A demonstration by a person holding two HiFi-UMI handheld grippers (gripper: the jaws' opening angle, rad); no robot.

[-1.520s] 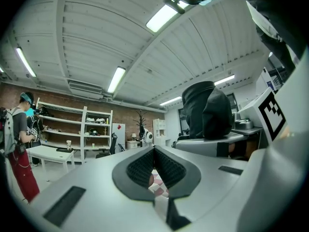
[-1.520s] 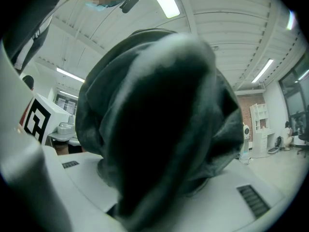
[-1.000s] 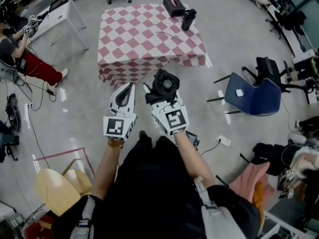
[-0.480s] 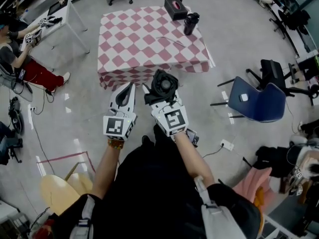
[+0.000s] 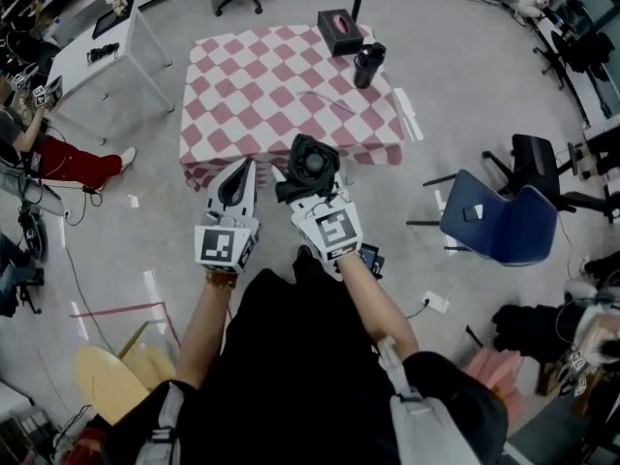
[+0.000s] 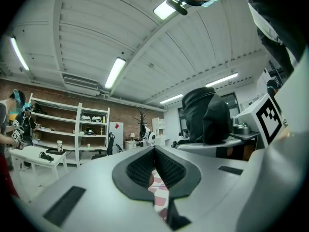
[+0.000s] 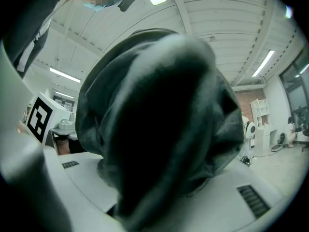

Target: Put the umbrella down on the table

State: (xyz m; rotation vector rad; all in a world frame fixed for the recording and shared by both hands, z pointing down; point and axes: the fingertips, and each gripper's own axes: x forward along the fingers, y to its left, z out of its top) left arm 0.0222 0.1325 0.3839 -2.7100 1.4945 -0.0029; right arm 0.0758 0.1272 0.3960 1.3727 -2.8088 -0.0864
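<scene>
A black folded umbrella (image 5: 310, 163) stands upright in my right gripper (image 5: 313, 192), which is shut on it, just short of the near edge of the table with the red-and-white checked cloth (image 5: 276, 90). In the right gripper view the umbrella's dark fabric (image 7: 159, 124) fills nearly the whole picture. My left gripper (image 5: 248, 170) is level beside it on the left, its jaws shut with nothing between them. In the left gripper view the umbrella (image 6: 207, 115) shows to the right, and a strip of checked cloth (image 6: 158, 197) shows through the slit between the pads.
A black tissue box (image 5: 339, 29) and a black flask (image 5: 368, 64) stand at the table's far right. A blue chair (image 5: 499, 223) is to the right. At the left are a white side table (image 5: 97, 51) and a seated person (image 5: 58, 148); a wooden chair (image 5: 116, 381) is behind.
Both grippers have come forward toward the checked table, which now lies closer under them. The umbrella stays gripped in the right gripper. The left gripper stays shut.
</scene>
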